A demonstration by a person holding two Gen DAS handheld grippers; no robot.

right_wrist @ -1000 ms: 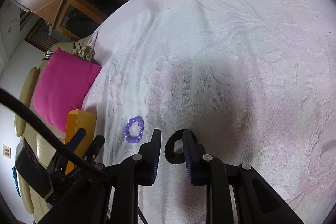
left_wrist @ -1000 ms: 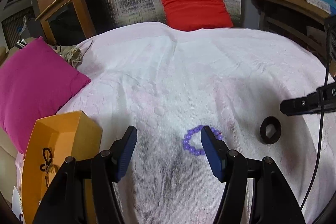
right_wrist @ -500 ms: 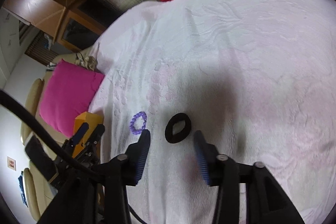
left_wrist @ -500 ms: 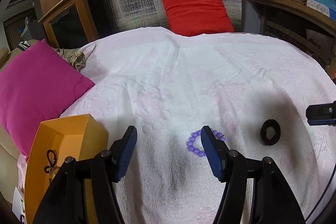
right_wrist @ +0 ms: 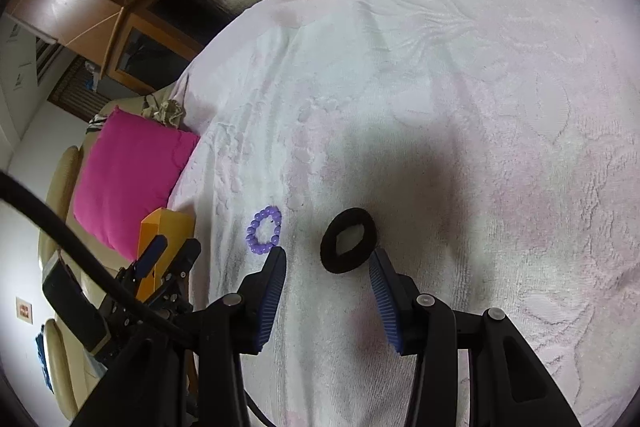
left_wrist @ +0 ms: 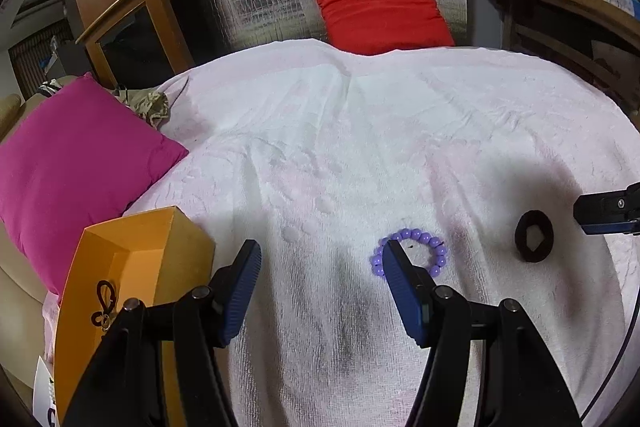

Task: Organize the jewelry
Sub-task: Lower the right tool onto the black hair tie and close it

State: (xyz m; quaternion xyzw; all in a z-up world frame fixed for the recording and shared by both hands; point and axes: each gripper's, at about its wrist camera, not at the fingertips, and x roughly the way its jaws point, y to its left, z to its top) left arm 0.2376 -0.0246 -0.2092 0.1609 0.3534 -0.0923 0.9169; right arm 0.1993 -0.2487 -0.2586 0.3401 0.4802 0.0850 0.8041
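Stretching wide and bare toward its far edge, the towel-covered surface (left_wrist: 360,131) carries one purple bead bracelet (left_wrist: 412,255) and one black ring (right_wrist: 347,241). The right claw (right_wrist: 328,263), jaws just opened, brackets the ring untouched; the left claw (left_wrist: 320,259) gapes empty beside the bracelet and one orange box (left_wrist: 132,267).

both hand-held grippers (left_wrist: 320,255) (right_wrist: 328,259) tilt down, jaws apart.

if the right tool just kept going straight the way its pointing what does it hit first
Most likely the black ring: it lies on the white towel just ahead of the open right tool, roughly centred between its fingers, though depth is hard to judge.
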